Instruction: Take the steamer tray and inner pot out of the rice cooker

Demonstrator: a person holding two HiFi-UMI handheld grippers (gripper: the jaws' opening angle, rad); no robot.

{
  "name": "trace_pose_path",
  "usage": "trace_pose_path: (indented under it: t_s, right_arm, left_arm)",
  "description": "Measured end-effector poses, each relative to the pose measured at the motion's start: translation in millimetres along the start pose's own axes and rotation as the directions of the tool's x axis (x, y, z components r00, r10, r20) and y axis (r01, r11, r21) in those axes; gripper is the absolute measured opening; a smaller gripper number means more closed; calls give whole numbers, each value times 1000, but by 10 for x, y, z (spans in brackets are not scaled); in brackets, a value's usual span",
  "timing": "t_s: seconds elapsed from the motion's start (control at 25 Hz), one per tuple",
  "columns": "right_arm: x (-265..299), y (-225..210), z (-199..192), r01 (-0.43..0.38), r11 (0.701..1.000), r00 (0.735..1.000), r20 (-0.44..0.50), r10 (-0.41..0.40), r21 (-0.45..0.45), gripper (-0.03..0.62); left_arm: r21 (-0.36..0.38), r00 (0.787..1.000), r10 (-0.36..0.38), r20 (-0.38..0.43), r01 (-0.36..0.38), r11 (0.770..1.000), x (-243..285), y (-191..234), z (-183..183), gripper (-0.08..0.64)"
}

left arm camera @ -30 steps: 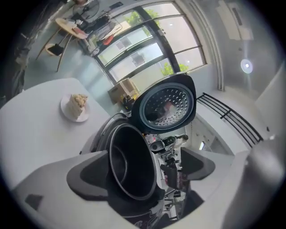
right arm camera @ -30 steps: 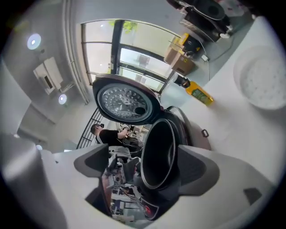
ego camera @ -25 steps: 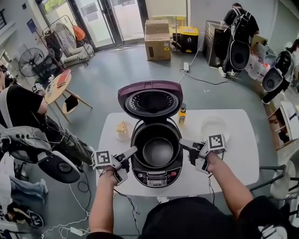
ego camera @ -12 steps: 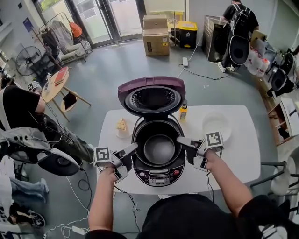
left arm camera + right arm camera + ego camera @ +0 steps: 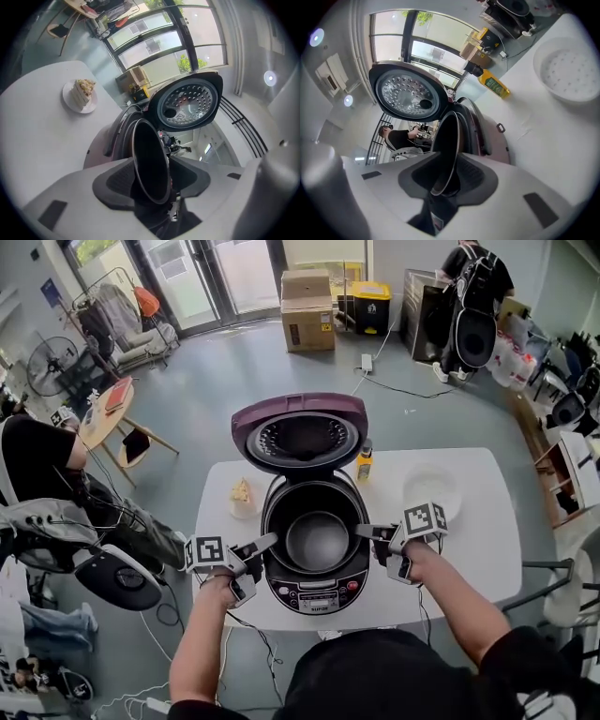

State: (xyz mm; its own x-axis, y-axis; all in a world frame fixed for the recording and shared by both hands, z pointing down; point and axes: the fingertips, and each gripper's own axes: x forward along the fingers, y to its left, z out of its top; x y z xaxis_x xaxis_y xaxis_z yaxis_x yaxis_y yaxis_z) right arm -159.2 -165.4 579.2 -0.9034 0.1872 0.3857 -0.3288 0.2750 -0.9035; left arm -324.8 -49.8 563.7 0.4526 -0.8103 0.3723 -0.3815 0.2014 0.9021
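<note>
the left claw (image 5: 266, 543) was closing on the left rim of the pot (image 5: 317, 542). one jaw sat outside the wall and one inside, and both pads looked pressed against the metal. the right claw (image 5: 366, 532) was closing the same way on the right rim, with the thin edge of the pot running up between its jaws. its pads also looked to be on the wall. each claw held nothing else, and both reached in from the near side, one at either flank of the cooker (image 5: 314, 592).

the cooker stood open in the middle of the white table (image 5: 469, 563), with its control panel on the near face. its purple lid (image 5: 300, 432) was tipped up on the far side, showing a round plate dotted with holes. the pot sat down inside the cooker, and nothing showed in it.

the tray (image 5: 431, 488) lay on the table to the right of the cooker, farther off than the right claw and apart from both. it was white, round and shallow, its floor was pricked with small holes, and it was empty. a yellow bottle (image 5: 364, 463) stood just beside the cooker's far right, between it and the tray. a small plate (image 5: 70, 101) lay to the far left of the cooker, bearing a slice of cake (image 5: 243, 493).

the pot was dark grey, round and smooth inside. its thin rim caught the light, and its flat bottom looked paler than its walls.
</note>
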Motion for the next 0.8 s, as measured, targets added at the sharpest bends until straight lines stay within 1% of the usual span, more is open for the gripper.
trace_pose_path:
  t_s: [0.04, 0.12, 0.2, 0.24, 0.32, 0.52, 0.68, 0.8]
  right_arm:
    - [-1, -31, 0, 19, 1000, 1000, -6, -19, -12, 89]
    - [-3, -65, 0, 41, 999, 999, -15, -41, -27, 35]
    - [-3, -69, 2, 41, 999, 999, -18, -41, -31, 25]
    - [-1, -70, 5, 39, 999, 999, -16, -39, -32, 25]
    - [0, -79, 11, 40, 998, 999, -8, -41, -38, 23]
    - [8, -89, 12, 57, 996, 998, 14, -57, -66, 18]
    - [-22, -51, -13, 95, 986, 995, 37, -90, -136, 18]
    - [-96, 47, -9, 105, 979, 993, 80, -92, -175, 18]
  left_arm:
    - [16, 1000, 22, -11, -22, 1000, 7, 25, -5, 206]
    - [48, 996, 77, -36, -75, 996, -1, 82, -9, 157]
    - [80, 989, 139, -53, -135, 988, -19, 164, -7, 87]
    - [91, 985, 164, -58, -158, 983, -23, 200, -6, 25]
    - [103, 979, 193, -60, -186, 977, -18, 235, -6, 21]
    - [123, 975, 220, -29, -215, 969, -11, 245, 7, 18]
    - [186, 975, 221, 3, -218, 958, -36, 173, 5, 18]
    - [232, 977, 213, 16, -211, 949, -76, 54, -10, 20]
